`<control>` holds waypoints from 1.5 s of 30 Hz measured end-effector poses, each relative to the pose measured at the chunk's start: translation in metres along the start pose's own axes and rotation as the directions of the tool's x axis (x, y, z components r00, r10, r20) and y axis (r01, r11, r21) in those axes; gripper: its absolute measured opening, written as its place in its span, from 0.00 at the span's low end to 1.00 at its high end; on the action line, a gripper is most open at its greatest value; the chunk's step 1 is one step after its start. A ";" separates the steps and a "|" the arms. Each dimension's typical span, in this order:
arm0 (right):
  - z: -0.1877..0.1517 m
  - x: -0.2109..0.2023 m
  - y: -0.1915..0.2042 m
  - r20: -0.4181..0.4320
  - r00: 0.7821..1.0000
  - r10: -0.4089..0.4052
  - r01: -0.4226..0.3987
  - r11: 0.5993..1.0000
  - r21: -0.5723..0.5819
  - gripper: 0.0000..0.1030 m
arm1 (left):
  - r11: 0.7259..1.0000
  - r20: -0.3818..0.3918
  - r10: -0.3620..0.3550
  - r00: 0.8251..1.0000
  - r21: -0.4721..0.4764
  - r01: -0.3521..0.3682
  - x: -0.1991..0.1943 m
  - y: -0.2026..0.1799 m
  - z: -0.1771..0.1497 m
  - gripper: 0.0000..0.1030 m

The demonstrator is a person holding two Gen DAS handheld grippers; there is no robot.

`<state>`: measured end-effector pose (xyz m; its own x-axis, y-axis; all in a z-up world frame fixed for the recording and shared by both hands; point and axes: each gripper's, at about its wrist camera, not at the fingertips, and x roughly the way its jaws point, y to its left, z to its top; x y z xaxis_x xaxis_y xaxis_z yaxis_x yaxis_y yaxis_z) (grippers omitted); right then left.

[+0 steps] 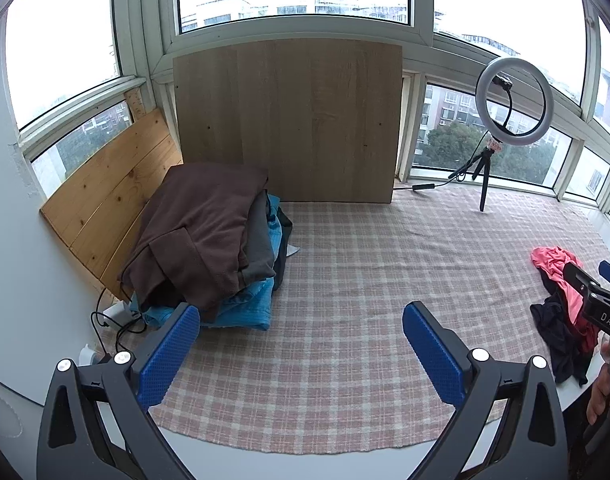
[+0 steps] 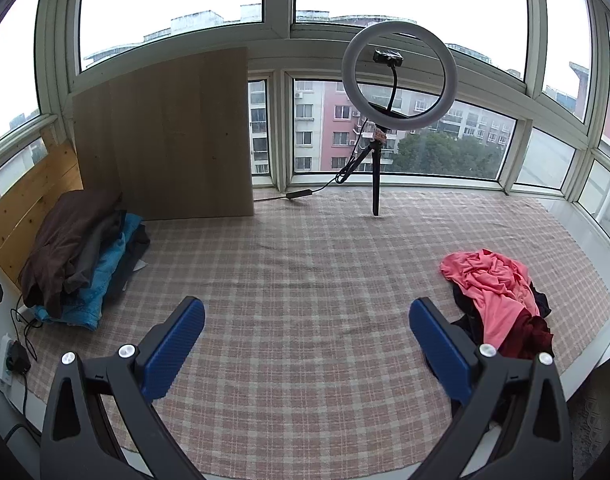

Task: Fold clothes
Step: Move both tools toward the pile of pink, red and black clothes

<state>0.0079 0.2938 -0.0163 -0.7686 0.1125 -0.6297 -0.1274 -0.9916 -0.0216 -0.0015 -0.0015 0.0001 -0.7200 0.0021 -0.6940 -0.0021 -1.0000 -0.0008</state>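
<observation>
A stack of folded clothes, brown on top with grey and blue beneath, sits at the left of the checked cloth; it also shows in the right wrist view. A loose heap of pink, dark red and black clothes lies at the right; it also shows in the left wrist view. My left gripper is open and empty above the cloth, its left pad near the stack's front edge. My right gripper is open and empty, its right pad beside the loose heap.
A ring light on a tripod stands at the back with its cable along the cloth. Wooden boards lean against the windows behind the stack. Cables and a power strip lie at the left edge.
</observation>
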 end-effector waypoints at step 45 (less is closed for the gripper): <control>-0.092 -0.046 -0.204 -0.139 0.949 -0.283 0.314 0.887 0.339 1.00 | 0.875 -0.157 -0.321 0.934 0.327 0.356 0.060 -0.187 0.014 0.99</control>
<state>0.1265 0.4852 -0.0542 -0.6065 0.3781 -0.6994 -0.5665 -0.8227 0.0465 -0.0539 0.1853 -0.0314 -0.5630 0.3227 -0.7608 -0.4850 -0.8744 -0.0121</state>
